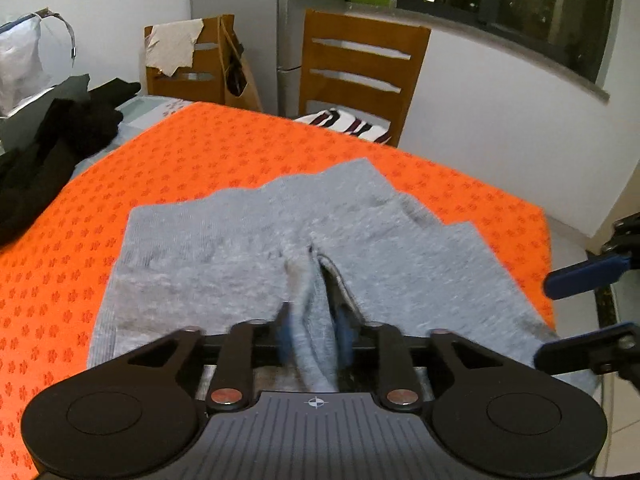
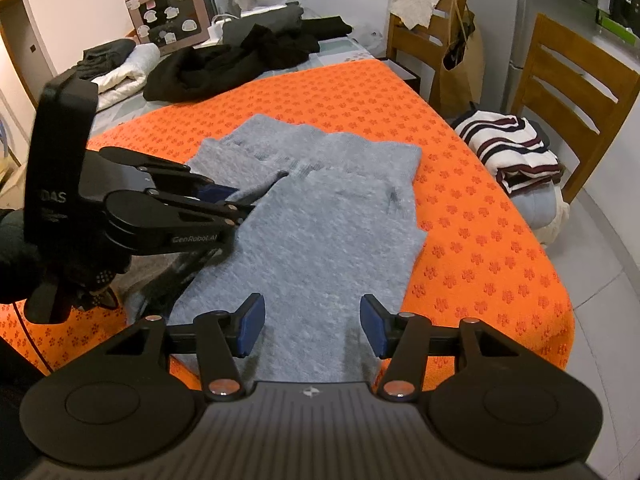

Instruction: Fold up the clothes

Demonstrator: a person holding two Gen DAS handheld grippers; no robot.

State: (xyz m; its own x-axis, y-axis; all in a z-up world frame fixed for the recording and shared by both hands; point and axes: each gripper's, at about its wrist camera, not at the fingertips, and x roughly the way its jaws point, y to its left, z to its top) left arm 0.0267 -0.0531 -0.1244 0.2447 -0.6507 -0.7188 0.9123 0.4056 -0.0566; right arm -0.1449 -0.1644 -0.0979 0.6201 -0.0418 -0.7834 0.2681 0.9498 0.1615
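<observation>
While the gray garment [image 2: 328,216] lies on the orange cloth [image 2: 480,208], your left gripper [image 1: 314,336] is pinching a bunched-up fold of it. The two blue pads [image 1: 285,338] are pressed in on the gray fold from both sides. The fold stands up from the rest of the garment, which spreads flat over the middle of the orange cloth.

Your right gripper [image 2: 312,322] is spread wide apart, with nothing between its blue pads [image 2: 253,322]. It hangs just over the near end of the garment. In the right wrist view, your left gripper [image 2: 224,200] sits at the garment's left side, and a dark sleeve holds it.

At the far end of the orange cloth there is a pile of black clothes [image 2: 240,60]. Beside that pile lies a white folded thing [image 2: 124,72], and behind it stands a pink box [image 2: 168,12]. Past the right side of the orange cloth stands a wooden chair [image 2: 572,84], and a striped top [image 2: 512,148] is folded on its seat. A second wooden chair [image 2: 424,36] stands past the far corner, with a pale rag [image 2: 416,0] draped over its back.
</observation>
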